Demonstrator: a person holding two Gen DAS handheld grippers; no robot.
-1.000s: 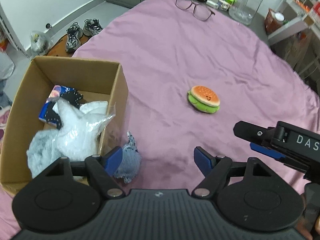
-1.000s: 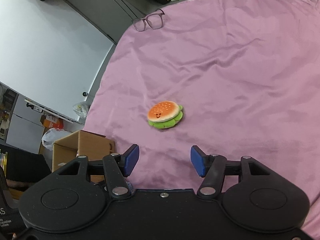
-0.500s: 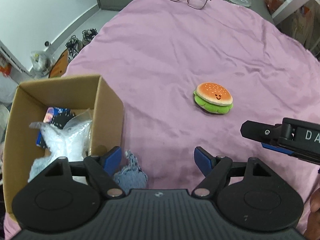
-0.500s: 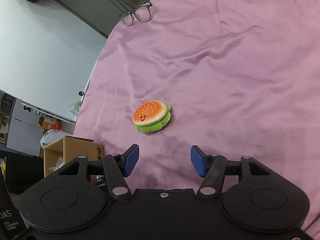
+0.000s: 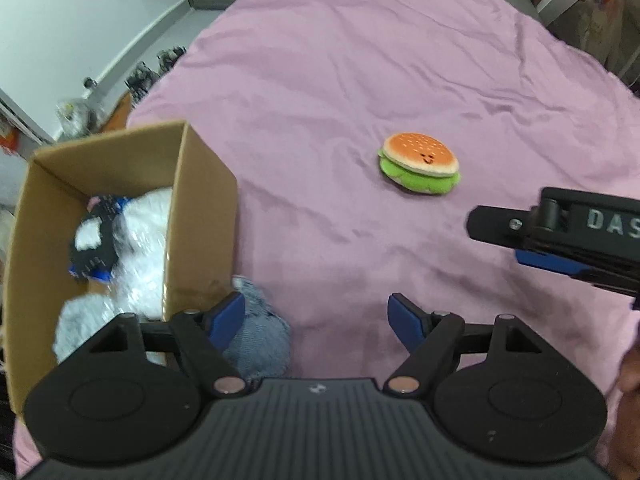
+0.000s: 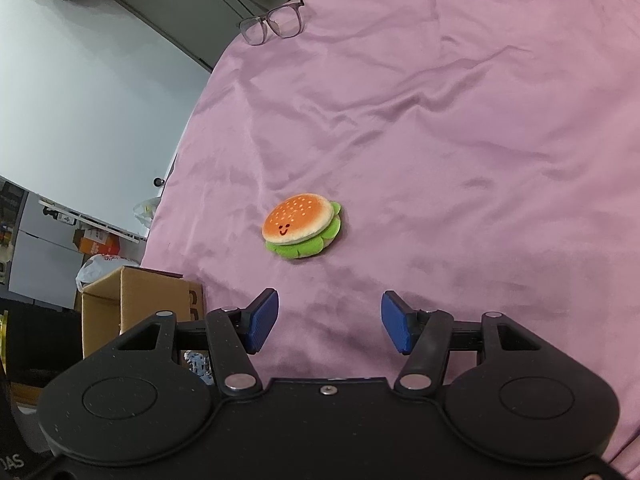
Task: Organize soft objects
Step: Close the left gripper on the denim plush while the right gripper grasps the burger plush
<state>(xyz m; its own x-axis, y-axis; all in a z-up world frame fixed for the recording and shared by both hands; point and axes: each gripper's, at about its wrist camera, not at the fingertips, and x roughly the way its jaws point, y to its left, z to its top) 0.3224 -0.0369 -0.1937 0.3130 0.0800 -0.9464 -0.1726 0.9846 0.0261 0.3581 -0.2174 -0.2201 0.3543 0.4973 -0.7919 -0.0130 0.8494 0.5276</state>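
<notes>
Ahead of the right tongs (image 6: 329,322), whose jaws stood spread and empty, the burger plush (image 6: 303,225) had drawn nearer on the pink bed sheet (image 6: 460,128), so a grasp looked imminent, while the left tongs (image 5: 316,318), likewise spread and empty, hovered beside the cardboard box (image 5: 202,204).

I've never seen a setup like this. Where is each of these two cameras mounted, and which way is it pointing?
Left wrist view: sits on the left gripper, looking forward and down past its open blue fingers at the cardboard box, a blue-grey soft toy and the pink bedsheet; the right gripper juts in, with a bit of hand at the edge.
Right wrist view: sits on the right gripper, its fingers open, aimed at the burger plush.
Shared: burger plush, glasses, box, sheet.
</notes>
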